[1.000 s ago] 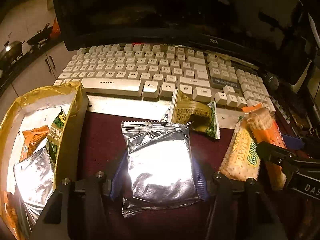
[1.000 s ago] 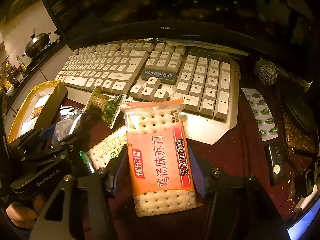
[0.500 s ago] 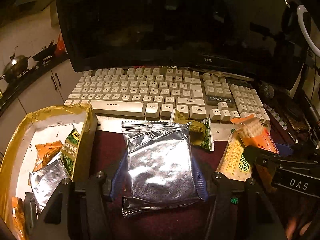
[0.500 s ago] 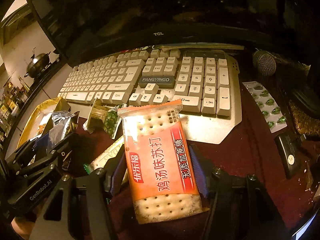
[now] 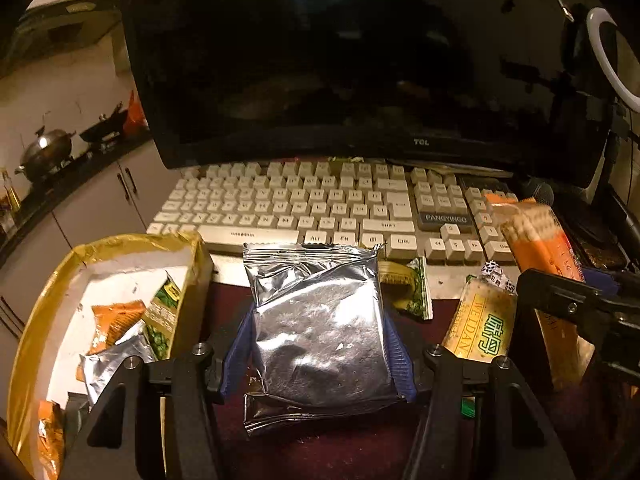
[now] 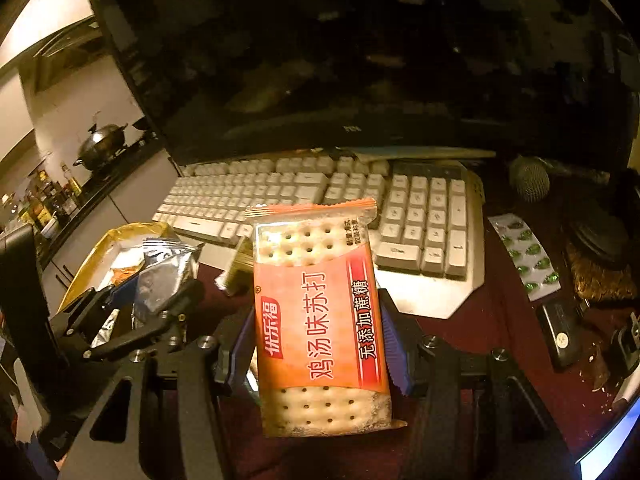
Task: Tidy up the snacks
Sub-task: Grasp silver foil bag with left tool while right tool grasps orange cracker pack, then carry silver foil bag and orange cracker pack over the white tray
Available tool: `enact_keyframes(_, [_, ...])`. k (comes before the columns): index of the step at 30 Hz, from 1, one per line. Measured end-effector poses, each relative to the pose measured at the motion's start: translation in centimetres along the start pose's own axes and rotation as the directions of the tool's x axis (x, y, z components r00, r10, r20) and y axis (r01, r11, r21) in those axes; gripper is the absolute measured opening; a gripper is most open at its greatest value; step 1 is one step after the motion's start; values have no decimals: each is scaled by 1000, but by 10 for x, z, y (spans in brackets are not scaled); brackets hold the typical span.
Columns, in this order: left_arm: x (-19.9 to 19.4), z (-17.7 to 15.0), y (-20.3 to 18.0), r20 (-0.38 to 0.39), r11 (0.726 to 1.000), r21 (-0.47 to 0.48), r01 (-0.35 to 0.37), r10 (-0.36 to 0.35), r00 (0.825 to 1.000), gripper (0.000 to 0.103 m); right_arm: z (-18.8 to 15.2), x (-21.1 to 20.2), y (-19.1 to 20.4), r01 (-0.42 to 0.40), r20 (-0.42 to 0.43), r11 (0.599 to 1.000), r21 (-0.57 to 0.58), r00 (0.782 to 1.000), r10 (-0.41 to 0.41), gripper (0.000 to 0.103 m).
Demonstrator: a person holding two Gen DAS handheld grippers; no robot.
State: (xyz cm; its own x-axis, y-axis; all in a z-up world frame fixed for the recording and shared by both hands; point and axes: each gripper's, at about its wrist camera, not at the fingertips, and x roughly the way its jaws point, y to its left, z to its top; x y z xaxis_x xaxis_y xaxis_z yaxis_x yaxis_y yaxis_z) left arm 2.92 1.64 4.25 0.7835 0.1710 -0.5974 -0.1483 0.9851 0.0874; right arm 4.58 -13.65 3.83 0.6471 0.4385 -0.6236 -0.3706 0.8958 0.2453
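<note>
Both packets have risen above the dark red desk before the monitor.

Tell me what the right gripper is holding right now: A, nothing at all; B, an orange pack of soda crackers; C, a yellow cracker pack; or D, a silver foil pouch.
B: in the right wrist view the right gripper is shut on the orange cracker pack, pinched between its blue pads, while the silver foil pouch sits in the left gripper.
</note>
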Motion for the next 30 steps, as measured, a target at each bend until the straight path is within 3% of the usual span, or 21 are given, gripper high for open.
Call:
enact_keyframes(5, [-8,1,-3,42,1000,17,-26,25,999,63,-1,5,0,22,-7,1000,1,1000,-22,54])
enact_keyframes(17, [-11,1,-2,54,999,13,-43,42,998,63,-1,3,5,18,12,1000,-16,1000,-18,54])
enact_keyframes(30, [-41,2,16,71,999,-35,26,-23,997,63,9,-21,2,-16,86,999,44,996,12,54])
